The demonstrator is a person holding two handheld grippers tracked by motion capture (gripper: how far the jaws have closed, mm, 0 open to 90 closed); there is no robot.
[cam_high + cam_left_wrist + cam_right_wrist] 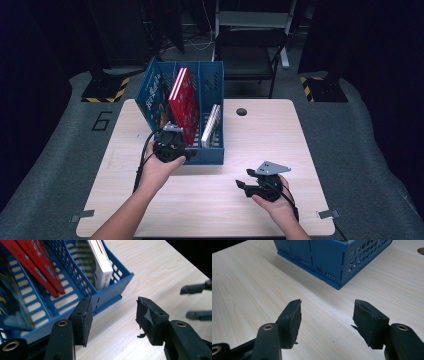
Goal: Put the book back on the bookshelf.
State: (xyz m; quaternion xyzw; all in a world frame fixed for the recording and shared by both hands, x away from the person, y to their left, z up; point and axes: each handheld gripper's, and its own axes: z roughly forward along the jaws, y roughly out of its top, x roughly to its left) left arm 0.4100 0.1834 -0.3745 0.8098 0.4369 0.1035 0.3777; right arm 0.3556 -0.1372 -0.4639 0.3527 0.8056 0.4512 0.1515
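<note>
A blue three-slot file rack [207, 154] stands on the table's left half. It holds a blue picture book [152, 97] in the left slot, a red book [182, 102] leaning in the middle, and a white book [212, 125] on the right. My left gripper [173, 132] sits at the rack's near wall [110, 293], open, with bare table between its jaws [113, 307]. The red book [40, 267] and white book [101, 262] lie just beyond. My right gripper [245, 178] hovers open over the table's front right, aimed at the rack [324, 255], holding nothing [327, 312].
The light wooden table [280, 145] has a cable hole [241, 111] near its far edge. A black folding chair [250, 50] stands behind the table. The right gripper's fingertips [195, 288] show at the right edge of the left gripper view.
</note>
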